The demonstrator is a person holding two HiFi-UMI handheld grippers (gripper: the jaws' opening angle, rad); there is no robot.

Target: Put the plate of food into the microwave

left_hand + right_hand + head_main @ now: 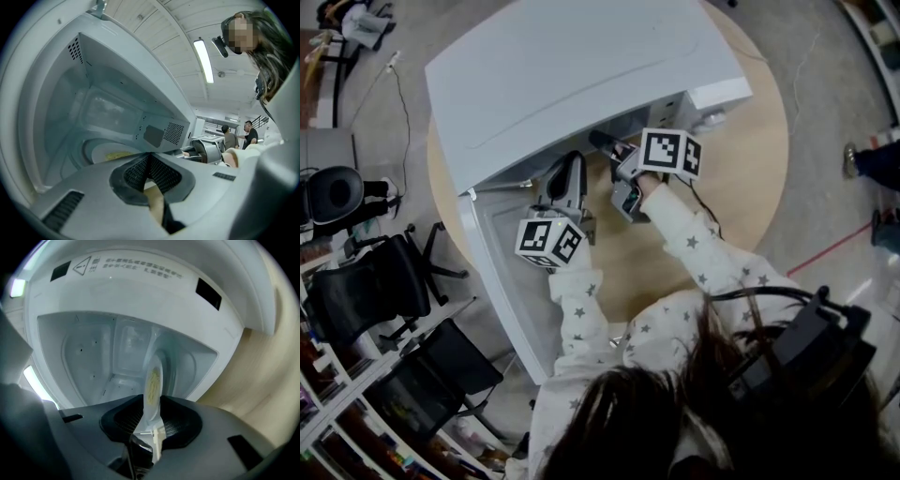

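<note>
Right gripper view looks straight into the open microwave (93,348), and the plate (153,376) with its yellowish food (153,383) runs edge-on away from the right gripper (152,404), its near rim sitting between the two pads. The jaws stand wide, and as far as I can see they are not clamping the rim. From the left gripper (150,161), whose pads meet with nothing between them, the same plate shows ahead and slightly to the left, lying flat on the cavity floor. From above, both claws sit at the oven's mouth over the round table (750,159), with the door (492,272) swung out on the left claw's side. To my eye the main job is done, since the plate is inside and let go. What is left is to back the right claw off the rim without dragging it, and probably to close the door.
</note>
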